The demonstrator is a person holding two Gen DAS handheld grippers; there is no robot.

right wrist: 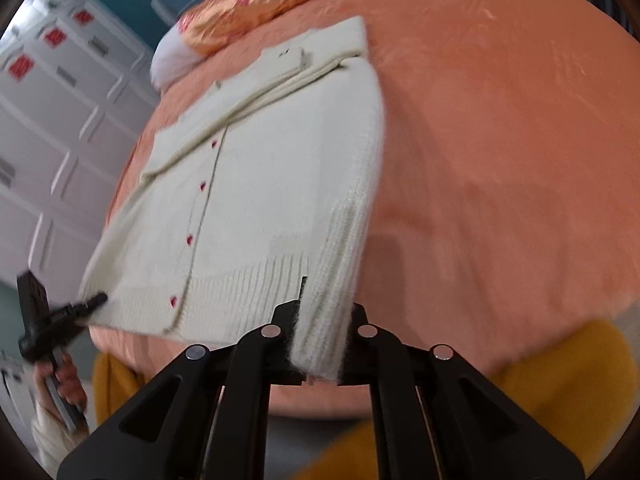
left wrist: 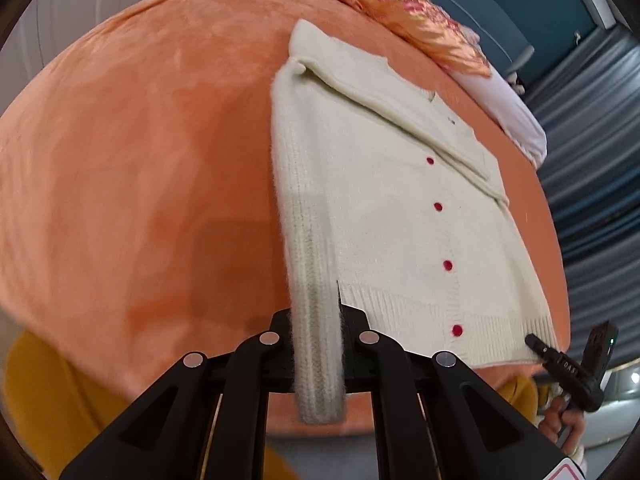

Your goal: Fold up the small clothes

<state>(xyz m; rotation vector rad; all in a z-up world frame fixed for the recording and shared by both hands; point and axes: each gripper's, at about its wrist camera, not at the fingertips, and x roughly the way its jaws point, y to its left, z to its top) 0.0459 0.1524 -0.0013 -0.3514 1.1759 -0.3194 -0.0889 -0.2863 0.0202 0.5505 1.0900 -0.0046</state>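
On right claw (left wrist: 538,346), tiny lettering "DAS" faces cardigan (left wrist: 384,208).

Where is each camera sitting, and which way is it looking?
Left wrist view: it sits on the left gripper, looking down along its fingers at the cream cardigan on the orange bed. The fingers pinch the cardigan's near left corner; the other hand shows at the lower right.
Right wrist view: it sits on the right gripper, looking down at the cardigan. Its fingers pinch the near right corner; the other hand shows at the lower left.
Both views share the cardigan, its red buttons, the bed and the orange pillow.
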